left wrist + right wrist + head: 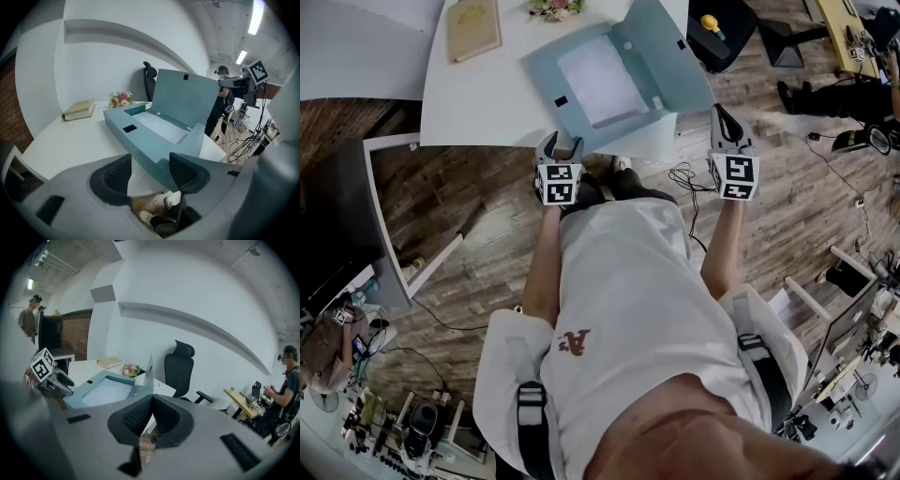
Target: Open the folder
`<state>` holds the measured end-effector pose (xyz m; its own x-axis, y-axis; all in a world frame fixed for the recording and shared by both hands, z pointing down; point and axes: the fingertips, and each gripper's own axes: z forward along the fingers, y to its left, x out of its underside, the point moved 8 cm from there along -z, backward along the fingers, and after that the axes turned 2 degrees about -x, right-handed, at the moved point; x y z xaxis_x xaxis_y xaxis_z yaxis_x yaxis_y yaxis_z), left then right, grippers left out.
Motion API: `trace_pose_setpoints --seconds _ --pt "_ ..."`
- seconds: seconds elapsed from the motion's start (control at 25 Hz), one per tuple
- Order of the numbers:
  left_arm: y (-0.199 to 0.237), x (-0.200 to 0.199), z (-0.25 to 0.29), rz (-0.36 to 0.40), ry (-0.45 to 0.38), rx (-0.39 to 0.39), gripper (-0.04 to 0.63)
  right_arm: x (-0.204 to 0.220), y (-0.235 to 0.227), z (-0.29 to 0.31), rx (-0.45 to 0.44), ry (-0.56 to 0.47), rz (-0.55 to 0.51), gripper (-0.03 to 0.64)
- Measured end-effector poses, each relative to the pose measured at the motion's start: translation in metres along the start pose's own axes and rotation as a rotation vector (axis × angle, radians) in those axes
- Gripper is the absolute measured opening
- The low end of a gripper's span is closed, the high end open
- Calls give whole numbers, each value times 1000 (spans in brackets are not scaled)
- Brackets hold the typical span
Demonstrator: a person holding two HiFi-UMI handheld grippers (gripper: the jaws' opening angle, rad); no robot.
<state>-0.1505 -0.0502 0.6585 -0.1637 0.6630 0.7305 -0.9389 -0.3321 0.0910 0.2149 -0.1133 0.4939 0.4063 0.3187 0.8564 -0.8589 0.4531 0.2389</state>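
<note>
The head view looks steeply down from above the person (628, 309), on the near edge of the surface (478, 94) and the floor (487, 272). The left gripper view sits low at that edge, close to the folder (154, 126), facing the wall (117, 56). The right gripper view looks across from the folder's right side. All three share folder, book (473, 28) and flowers (555, 7).

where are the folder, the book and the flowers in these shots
folder (664, 58), head view, on its raised lid
book (473, 28), head view, middle of its cover
flowers (121, 99), left gripper view, on the blooms
</note>
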Motion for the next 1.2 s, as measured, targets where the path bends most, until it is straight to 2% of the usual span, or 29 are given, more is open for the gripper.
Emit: trace_pose_setpoints --seconds 1.2 --pt "1 0 -1 -1 10 11 264 -1 1 0 6 21 -5 8"
